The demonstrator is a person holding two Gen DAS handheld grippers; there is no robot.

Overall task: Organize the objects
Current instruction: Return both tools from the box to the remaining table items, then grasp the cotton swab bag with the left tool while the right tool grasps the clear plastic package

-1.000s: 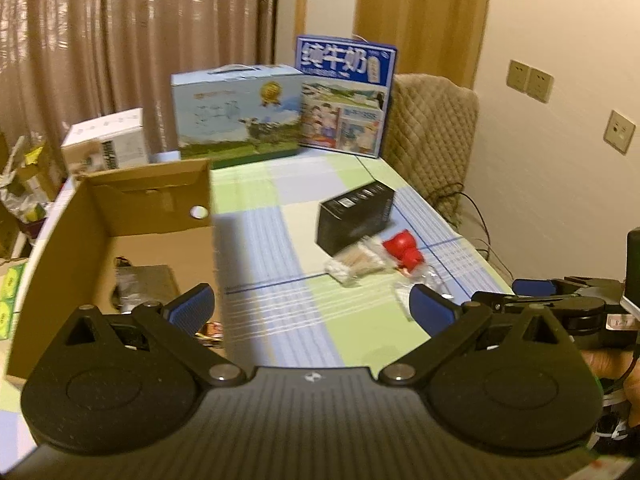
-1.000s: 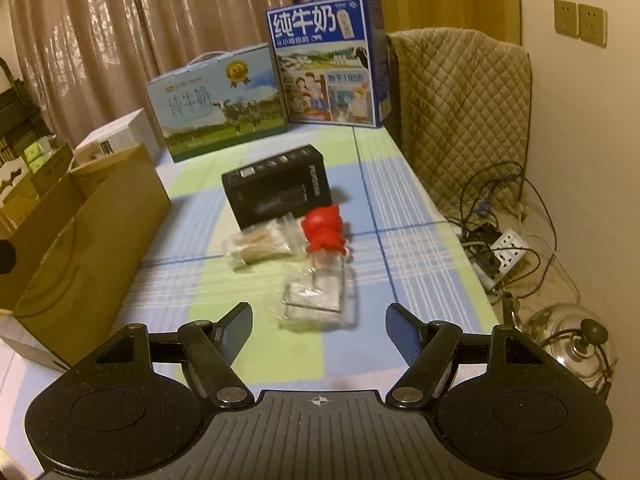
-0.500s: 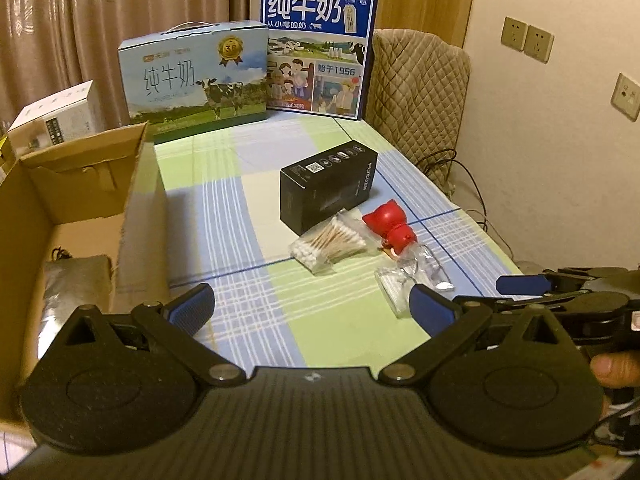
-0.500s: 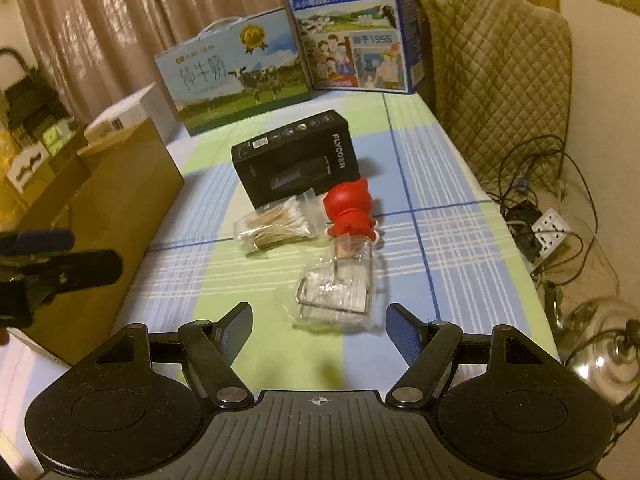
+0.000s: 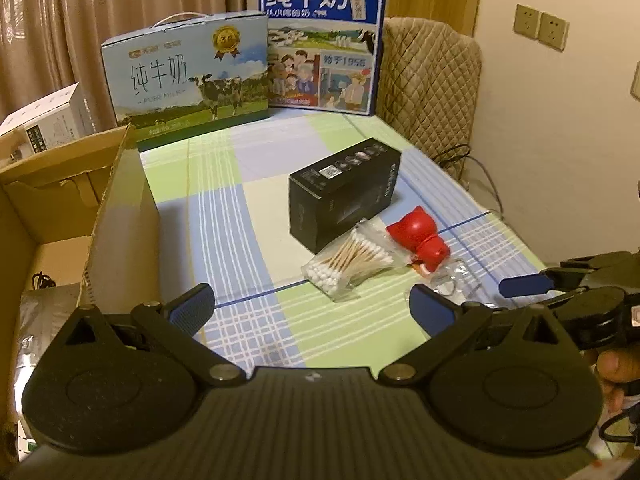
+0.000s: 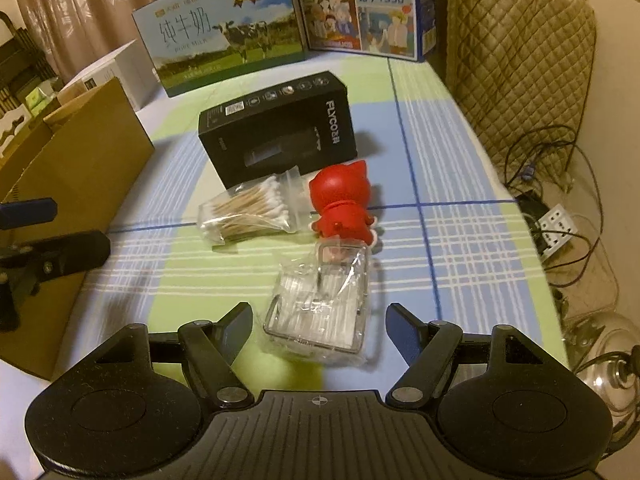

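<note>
Closing in on the clear pack (image 6: 320, 316), I hold my right gripper (image 6: 318, 330) just short of it, jaws spread and empty, the near end of the pack sitting between the two pads but touched by neither. The pack lies on the tablecloth (image 6: 460, 184), its far end against the red figurine (image 6: 342, 204), with the swab bag (image 6: 250, 210) just to its left and the black box (image 6: 280, 128) behind both. My left gripper (image 5: 312, 308) is open too and carries nothing; it hangs over bare cloth beside the cardboard box (image 5: 120, 216), which I take to be where things go.

To do this grasp well, I think I should push forward until the pads flank the middle of the pack, not its crinkly near edge, since loose wrap could slip out of a shallow pinch. The pack lies slightly askew to my jaws, so a small twist of the wrist should square them to its long sides. I would close gently, as the plastic looks thin, and lift straight up so the figurine is not dragged along.
</note>
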